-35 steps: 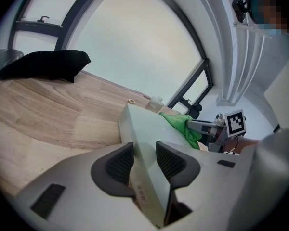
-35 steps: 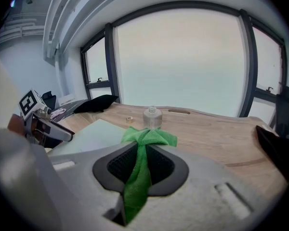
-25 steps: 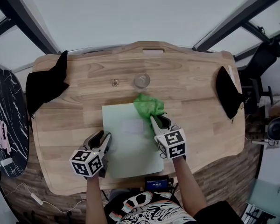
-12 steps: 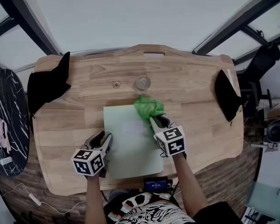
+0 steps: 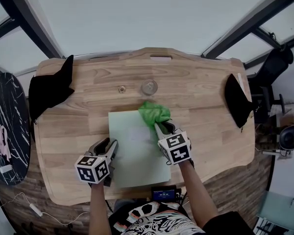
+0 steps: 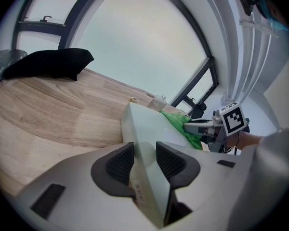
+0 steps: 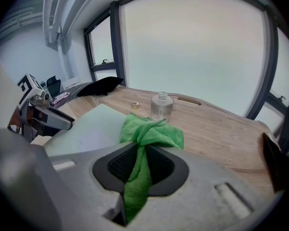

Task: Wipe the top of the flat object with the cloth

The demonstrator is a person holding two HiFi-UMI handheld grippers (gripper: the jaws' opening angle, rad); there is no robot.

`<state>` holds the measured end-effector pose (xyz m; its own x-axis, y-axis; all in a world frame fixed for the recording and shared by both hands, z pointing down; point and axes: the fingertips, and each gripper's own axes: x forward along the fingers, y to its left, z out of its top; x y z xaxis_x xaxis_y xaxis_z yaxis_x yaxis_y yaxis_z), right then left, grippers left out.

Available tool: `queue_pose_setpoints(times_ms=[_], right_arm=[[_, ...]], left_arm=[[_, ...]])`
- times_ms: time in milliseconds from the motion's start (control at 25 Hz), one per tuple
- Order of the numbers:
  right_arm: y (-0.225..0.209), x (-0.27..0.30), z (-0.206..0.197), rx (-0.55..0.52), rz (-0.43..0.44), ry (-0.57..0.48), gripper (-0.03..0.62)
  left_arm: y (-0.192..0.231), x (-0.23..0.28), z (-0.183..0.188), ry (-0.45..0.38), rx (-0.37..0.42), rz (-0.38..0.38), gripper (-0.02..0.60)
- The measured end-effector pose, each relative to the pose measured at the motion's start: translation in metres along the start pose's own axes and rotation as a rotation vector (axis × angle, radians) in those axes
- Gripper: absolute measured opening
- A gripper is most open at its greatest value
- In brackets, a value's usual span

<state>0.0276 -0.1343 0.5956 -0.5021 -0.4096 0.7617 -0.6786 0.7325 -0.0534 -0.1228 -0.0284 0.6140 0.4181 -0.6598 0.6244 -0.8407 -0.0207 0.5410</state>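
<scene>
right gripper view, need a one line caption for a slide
Right hand-held gripper shut on a green cloth at the corner of a pale board, clear bottle behind.

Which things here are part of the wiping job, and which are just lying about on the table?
In the job:
green cloth, pinched in the right gripper
pale flat board, its edge clamped by the left gripper

Lying about:
clear bottle
small metal ring
left black cloth
right black cloth
</scene>
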Motion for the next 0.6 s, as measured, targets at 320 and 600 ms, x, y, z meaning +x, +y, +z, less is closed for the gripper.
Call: queue_pose_setpoints(times_ms=[320,600], right_arm=[[0.006,0.004,0.002,-0.051,0.002,0.025,0.057],[0.02,0.011,0.005,-0.107,0.036,0.042,0.057]], left_arm=[[0.001,0.001,0.0,0.005,-0.002,-0.002,0.144],[0.0,0.001,-0.001,0.007,0.003,-0.001,0.144]])
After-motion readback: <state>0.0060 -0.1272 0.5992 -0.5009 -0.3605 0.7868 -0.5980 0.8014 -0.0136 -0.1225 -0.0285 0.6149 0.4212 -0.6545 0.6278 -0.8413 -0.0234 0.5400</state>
